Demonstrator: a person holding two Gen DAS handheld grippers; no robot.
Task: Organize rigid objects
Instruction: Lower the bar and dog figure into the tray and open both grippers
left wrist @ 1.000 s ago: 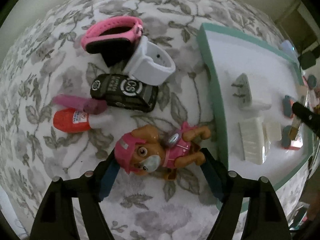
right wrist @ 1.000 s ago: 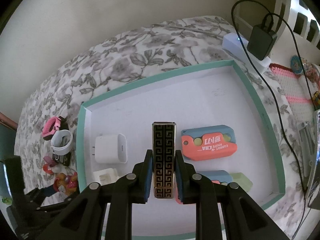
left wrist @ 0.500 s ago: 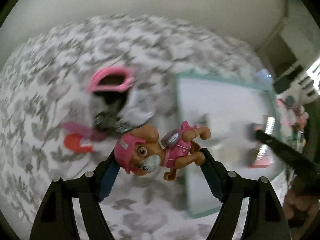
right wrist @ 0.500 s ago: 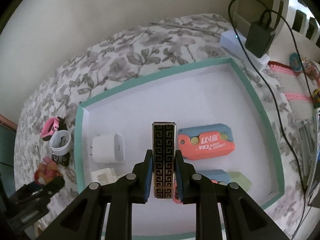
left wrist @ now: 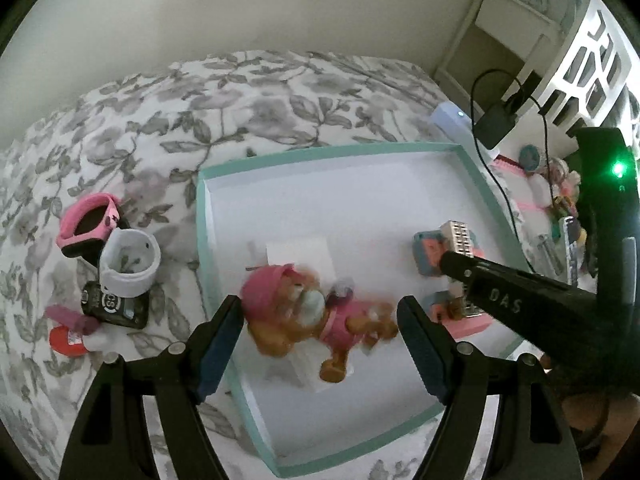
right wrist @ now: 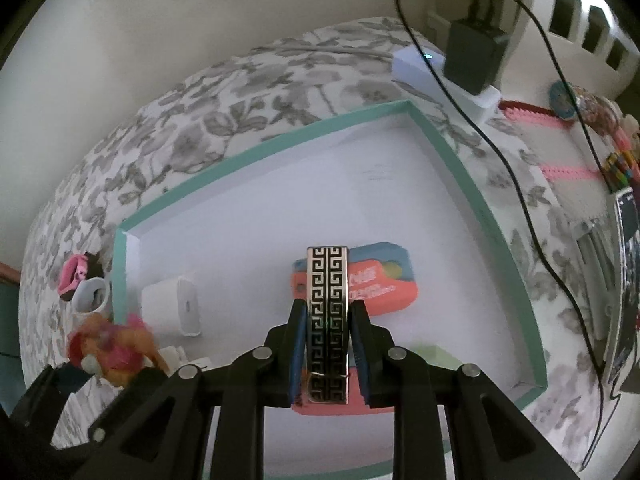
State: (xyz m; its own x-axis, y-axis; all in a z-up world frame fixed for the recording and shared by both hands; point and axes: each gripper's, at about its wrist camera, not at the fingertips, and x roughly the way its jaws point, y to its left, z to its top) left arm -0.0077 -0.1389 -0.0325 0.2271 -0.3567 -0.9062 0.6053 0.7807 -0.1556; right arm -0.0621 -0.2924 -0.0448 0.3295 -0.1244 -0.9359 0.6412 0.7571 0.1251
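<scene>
The left gripper [left wrist: 320, 322] has carried the pink-and-brown plastic puppy figure [left wrist: 316, 312] off the floral bedspread [left wrist: 248, 92]; it now hangs, blurred, over the teal-rimmed white tray [left wrist: 332, 150] at lower centre. The right gripper [right wrist: 328, 354], holding the black-and-gold patterned rectangular case [right wrist: 327, 320], is starting to open its jaws.

Far half of tray [right wrist: 256, 148] floor lay bare, clear approach. Near half crowded: white charger [right wrist: 172, 310] at left, orange-blue case [right wrist: 384, 284] w/ patterned lighter [right wrist: 327, 292] at right; narrow gap btwn them.
</scene>
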